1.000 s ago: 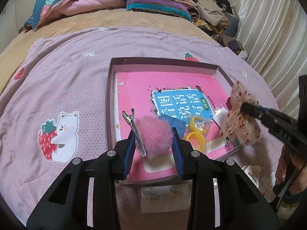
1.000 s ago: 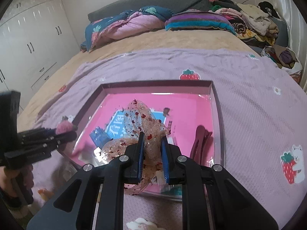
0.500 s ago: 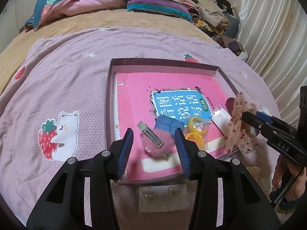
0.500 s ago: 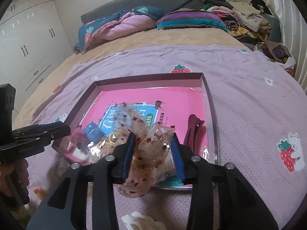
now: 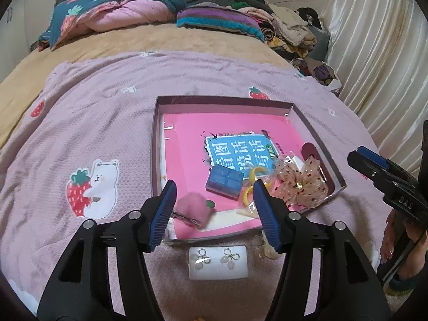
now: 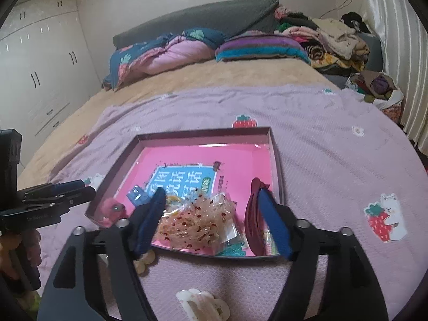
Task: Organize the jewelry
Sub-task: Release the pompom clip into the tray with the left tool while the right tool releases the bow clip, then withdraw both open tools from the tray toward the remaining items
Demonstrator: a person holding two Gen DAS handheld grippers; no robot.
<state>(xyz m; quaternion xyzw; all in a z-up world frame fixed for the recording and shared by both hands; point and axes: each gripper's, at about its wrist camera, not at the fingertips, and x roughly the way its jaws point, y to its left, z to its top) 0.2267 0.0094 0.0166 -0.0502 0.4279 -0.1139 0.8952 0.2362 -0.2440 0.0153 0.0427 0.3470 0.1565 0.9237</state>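
**Left tool** (image 5: 214, 208): jaws part-open and just widened, gripping nothing. The pink pompom clip (image 5: 191, 210) lies free between and below the blue pads, at the tray's near left corner.

**Right tool** (image 6: 214, 216): jaws wide and just widened, gripping nothing. The sheer dotted bow (image 6: 198, 224) lies loose in the tray below them, touching neither pad.

**Tray** (image 5: 156, 144): shallow, dark-walled, on the lilac blanket (image 5: 80, 123) of a bed (no table here); a pink book (image 5: 187, 133) lines its floor.

**Contents, outward from the tools:**
- blue gift-box charm (image 5: 224, 180), near mid-front
- yellow rings (image 5: 254, 184) in clear wrap, just beside the bow
- maroon hair claw (image 6: 252, 216) along the right wall

**Outside the tray:**
- earring card (image 5: 218, 262), on the blanket just before the front wall
- pale flower clip (image 6: 203, 305), near the right tool
- small cream piece (image 5: 267, 251), too indistinct to name

**Step in hand (judged):** both drops made; the tools should clear.

**Handling note:**
- Lift each tool straight up and back, jaws kept wide, so no pad snags the bow's netting or drags the pompom over the low wall.
- Then take the earring card flat by its edges (it probably bends easily).
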